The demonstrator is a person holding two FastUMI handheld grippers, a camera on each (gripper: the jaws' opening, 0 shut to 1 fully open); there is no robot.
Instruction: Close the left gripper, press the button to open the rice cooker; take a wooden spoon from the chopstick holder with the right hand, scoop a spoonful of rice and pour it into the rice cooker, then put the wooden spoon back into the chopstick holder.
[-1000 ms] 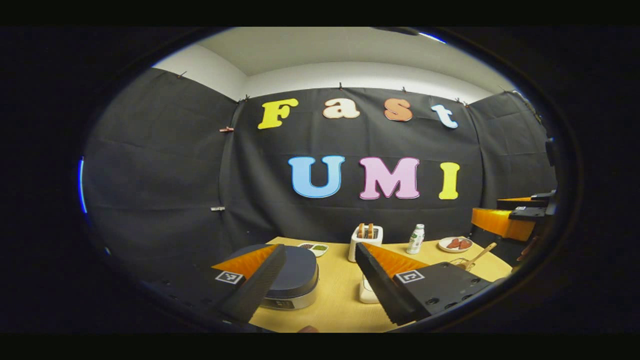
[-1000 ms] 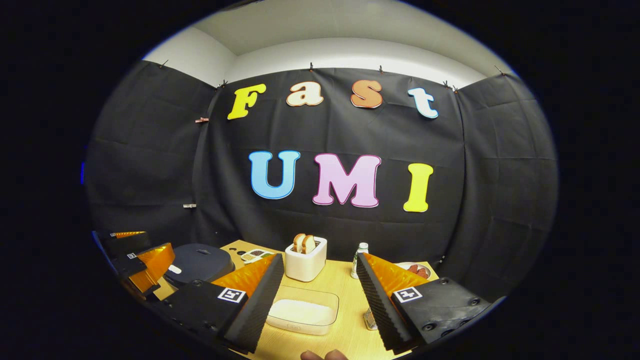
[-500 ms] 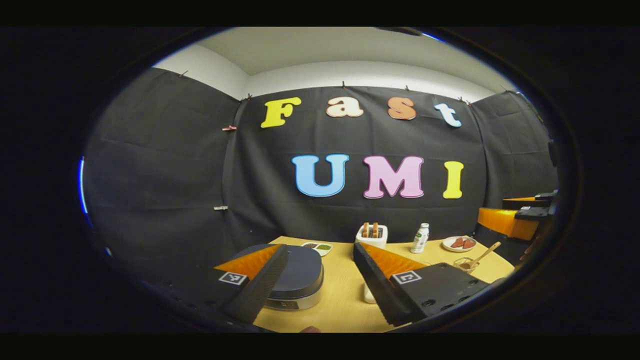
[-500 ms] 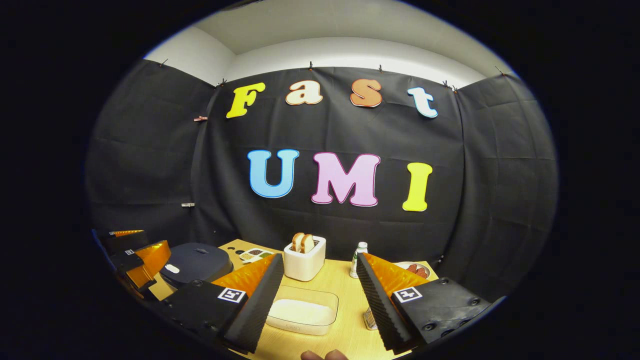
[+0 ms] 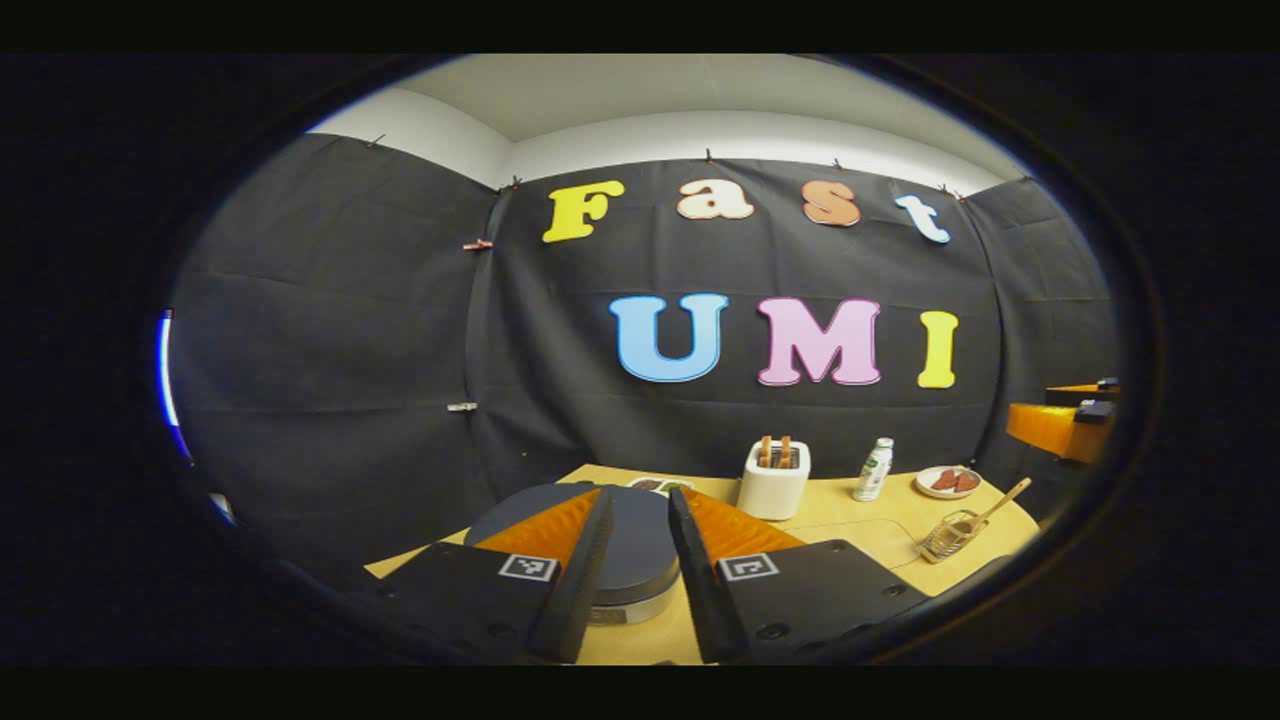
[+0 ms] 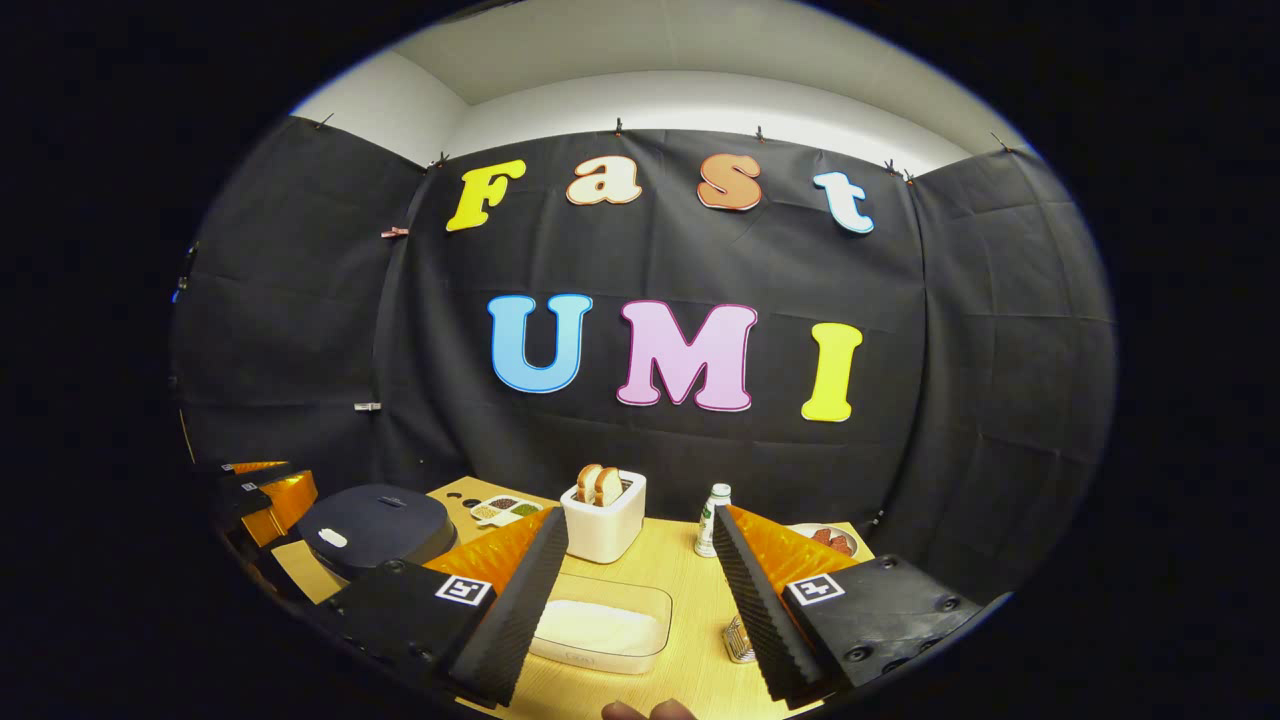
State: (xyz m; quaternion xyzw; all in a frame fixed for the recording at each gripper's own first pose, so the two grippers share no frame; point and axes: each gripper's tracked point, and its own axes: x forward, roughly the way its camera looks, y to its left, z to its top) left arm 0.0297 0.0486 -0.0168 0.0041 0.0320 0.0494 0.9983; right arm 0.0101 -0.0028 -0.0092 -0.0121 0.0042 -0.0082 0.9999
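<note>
Left hand-held gripper [image 5: 638, 505] above closed rice cooker [image 5: 625, 540], fingers narrowed to slim gap, gripping nothing. Right hand-held gripper [image 6: 640, 530] spread wide over clear box of rice [image 6: 600, 625], empty. Wooden spoon [image 5: 985, 505] leans in wire chopstick holder [image 5: 945, 540] at worktop [image 5: 860, 510] right edge. Toaster [image 6: 603, 515] and bottle [image 6: 710, 520] stand behind rice box, near cloth wall.

White toaster [image 6: 603, 518] with bread, small bottle [image 6: 711, 520], divided dish [image 6: 503, 510], plate [image 5: 948, 482] on wooden table [image 5: 850, 510]
</note>
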